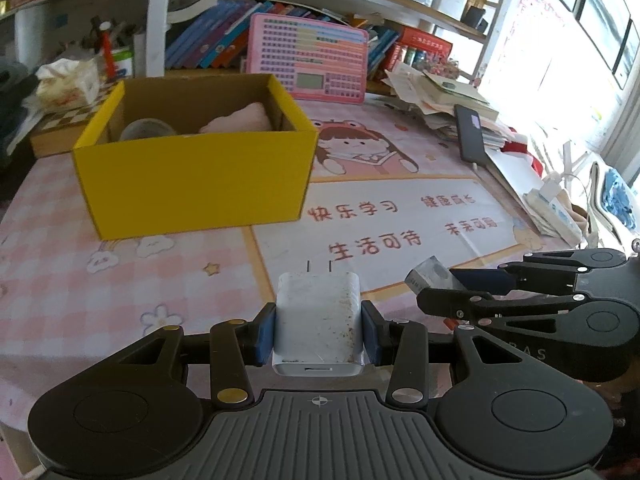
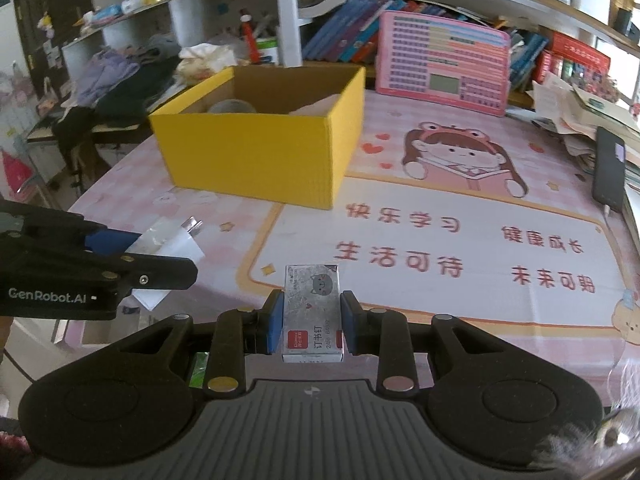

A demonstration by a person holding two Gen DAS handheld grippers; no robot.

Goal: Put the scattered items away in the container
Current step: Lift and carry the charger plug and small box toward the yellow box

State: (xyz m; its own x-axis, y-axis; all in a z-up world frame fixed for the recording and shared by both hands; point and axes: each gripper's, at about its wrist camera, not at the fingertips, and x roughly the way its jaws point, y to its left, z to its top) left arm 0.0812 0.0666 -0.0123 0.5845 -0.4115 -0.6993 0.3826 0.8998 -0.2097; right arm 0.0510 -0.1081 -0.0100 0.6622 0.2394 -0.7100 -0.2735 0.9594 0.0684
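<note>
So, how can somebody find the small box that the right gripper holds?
Find the yellow box on the pink mat. In front of it, the right gripper clamps a small staple box: grey, cat drawing, red label, unlike the white charger beside it.

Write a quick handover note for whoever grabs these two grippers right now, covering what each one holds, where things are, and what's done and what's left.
Left gripper: shut on the white charger, prongs pointing forward.
Right gripper: shut on the staples box.
Both are held above the pink desk mat, short of the yellow box.
Done: a tape roll and a pink soft item already lie in the yellow box.
Left: carry both items over the rim and release them inside.
</note>
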